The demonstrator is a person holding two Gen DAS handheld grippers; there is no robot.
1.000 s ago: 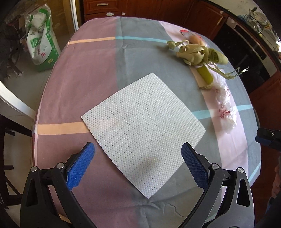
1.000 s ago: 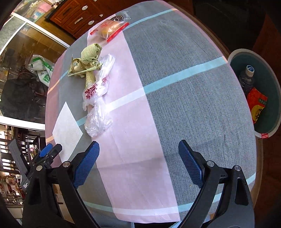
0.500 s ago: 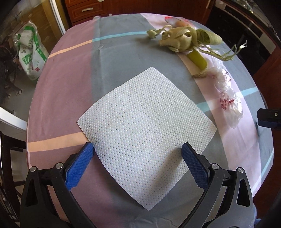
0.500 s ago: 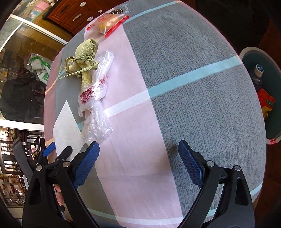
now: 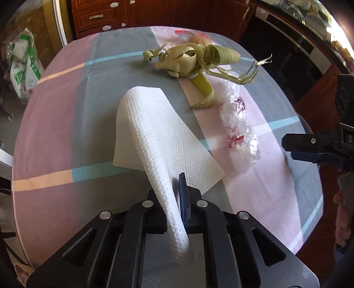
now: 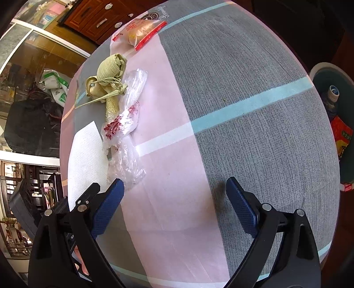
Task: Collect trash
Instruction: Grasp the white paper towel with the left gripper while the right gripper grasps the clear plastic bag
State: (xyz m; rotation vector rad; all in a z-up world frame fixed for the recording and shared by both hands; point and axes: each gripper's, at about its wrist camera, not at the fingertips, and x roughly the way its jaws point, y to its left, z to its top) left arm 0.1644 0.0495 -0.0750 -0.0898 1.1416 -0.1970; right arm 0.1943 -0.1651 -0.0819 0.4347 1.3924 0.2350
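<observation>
My left gripper (image 5: pixel 180 199) is shut on a white dotted paper towel (image 5: pixel 154 133), pinching its near part so it rises in a ridge; the rest lies on the tablecloth. The towel also shows in the right wrist view (image 6: pixel 86 152). Beyond it lie green-yellow leaf wrappings (image 5: pixel 194 58) and a crumpled clear plastic bag (image 5: pixel 239 130). In the right wrist view the leaves (image 6: pixel 108 82) and the plastic bag (image 6: pixel 124 137) lie left of centre. My right gripper (image 6: pixel 174 199) is open and empty above the pink stripe, its left finger close to the bag.
A round table with a pink and grey cloth (image 6: pixel 243 110). A red-edged snack packet (image 6: pixel 139 31) lies at the far edge. A teal bin (image 6: pixel 336 133) with a bottle and a red wrapper stands on the floor to the right. Wooden cabinets (image 5: pixel 99 15) stand behind.
My left gripper has closed on the paper towel and gathered it up into a ridge. My right gripper has moved nearer the plastic bag, still open.
</observation>
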